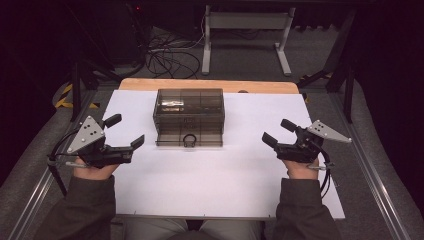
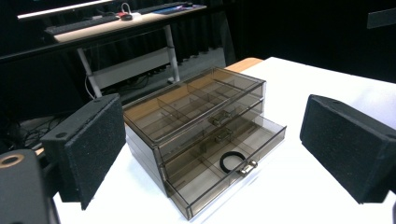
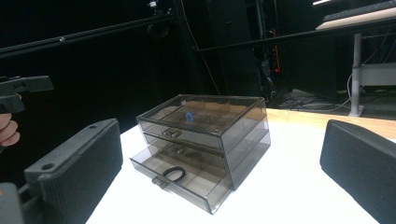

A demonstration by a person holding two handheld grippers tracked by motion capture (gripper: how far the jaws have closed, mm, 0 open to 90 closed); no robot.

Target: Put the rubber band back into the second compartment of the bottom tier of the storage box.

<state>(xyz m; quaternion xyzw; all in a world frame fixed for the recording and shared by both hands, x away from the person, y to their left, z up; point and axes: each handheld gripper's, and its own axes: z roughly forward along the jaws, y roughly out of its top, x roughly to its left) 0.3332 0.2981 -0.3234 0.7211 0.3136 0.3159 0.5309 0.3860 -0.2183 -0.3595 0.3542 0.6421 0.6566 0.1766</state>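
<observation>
A smoky clear plastic drawer box (image 1: pixel 188 114) stands at the middle back of the white table (image 1: pixel 220 180). Its bottom drawer (image 2: pixel 229 168) is pulled out, and a black hair tie (image 2: pixel 232 162) lies in it near the handle. The same box (image 3: pixel 205 140) and hair tie (image 3: pixel 173 174) appear in the right gripper view. My left gripper (image 1: pixel 125 132) is open at the box's left, apart from it. My right gripper (image 1: pixel 278 133) is open at the box's right, also apart. Nothing is between either pair of jaws.
The table's wooden far edge (image 1: pixel 210 84) lies just behind the box. Beyond it stand a white desk frame (image 1: pixel 245 35) and a tangle of cables (image 1: pixel 170 55) on the floor. Metal rails (image 1: pixel 370 170) run along both sides of the table.
</observation>
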